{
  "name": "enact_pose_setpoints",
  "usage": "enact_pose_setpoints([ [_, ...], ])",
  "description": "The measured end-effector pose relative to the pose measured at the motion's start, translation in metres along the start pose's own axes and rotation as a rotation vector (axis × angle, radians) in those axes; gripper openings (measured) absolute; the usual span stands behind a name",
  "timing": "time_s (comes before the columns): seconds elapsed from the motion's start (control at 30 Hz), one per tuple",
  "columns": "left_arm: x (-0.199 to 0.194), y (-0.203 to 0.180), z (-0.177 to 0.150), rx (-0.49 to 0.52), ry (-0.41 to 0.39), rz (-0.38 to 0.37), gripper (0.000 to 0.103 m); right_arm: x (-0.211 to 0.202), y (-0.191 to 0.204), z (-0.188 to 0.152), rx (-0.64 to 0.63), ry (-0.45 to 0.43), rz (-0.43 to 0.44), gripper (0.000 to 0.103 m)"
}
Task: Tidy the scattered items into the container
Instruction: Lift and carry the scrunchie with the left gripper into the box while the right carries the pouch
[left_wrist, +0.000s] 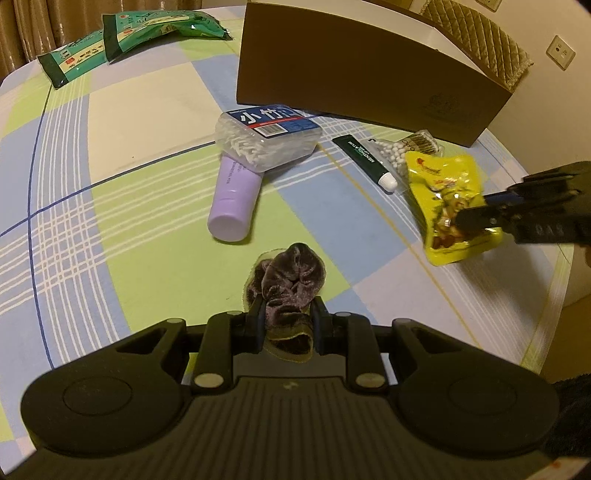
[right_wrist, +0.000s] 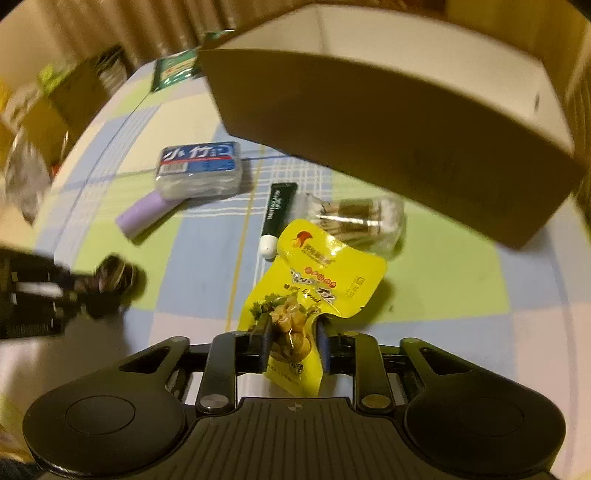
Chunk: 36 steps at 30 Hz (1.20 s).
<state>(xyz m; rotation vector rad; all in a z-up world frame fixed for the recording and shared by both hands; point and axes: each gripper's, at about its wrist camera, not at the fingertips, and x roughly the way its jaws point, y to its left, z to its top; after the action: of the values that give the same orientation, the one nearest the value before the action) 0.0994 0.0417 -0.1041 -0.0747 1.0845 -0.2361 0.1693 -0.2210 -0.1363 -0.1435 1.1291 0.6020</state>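
Clamping a yellow snack pouch (right_wrist: 314, 291), the right gripper (right_wrist: 293, 341) has both pads pressed on the pouch's lower part, and the pouch hangs lifted off the checked tablecloth (left_wrist: 110, 155). Its print shows food and small writing too blurred to read. The left gripper (left_wrist: 286, 325) is closed tight on a dark purple velvet scrunchie (left_wrist: 286, 282), which bunches out ahead of the fingers, low over the cloth.

Just beyond the pouch lie a clear packet of cotton swabs (right_wrist: 360, 219) and a dark green tube with a white cap (right_wrist: 277, 216); its side reads "MENTHOLATUM" in the left wrist view. Further left, a clear plastic box of white-tipped sticks (left_wrist: 267, 134) carries a blue label with large Chinese characters and a barcode. It rests partly on a lilac bottle (left_wrist: 234, 201) lying on its side.

The brown cardboard box (left_wrist: 369, 70), open-topped with a pale interior, stands behind these items, near the far table edge. Two green packets (left_wrist: 122, 40) lie overlapping at the far left corner, well apart from everything else.
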Motion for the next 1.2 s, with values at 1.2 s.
enact_pose_setpoints([
  [1.2,-0.021,-0.060,0.042,0.032,-0.076,0.007,0.019,-0.080,-0.052,-0.019,0.073,-0.101,0.089,0.015],
])
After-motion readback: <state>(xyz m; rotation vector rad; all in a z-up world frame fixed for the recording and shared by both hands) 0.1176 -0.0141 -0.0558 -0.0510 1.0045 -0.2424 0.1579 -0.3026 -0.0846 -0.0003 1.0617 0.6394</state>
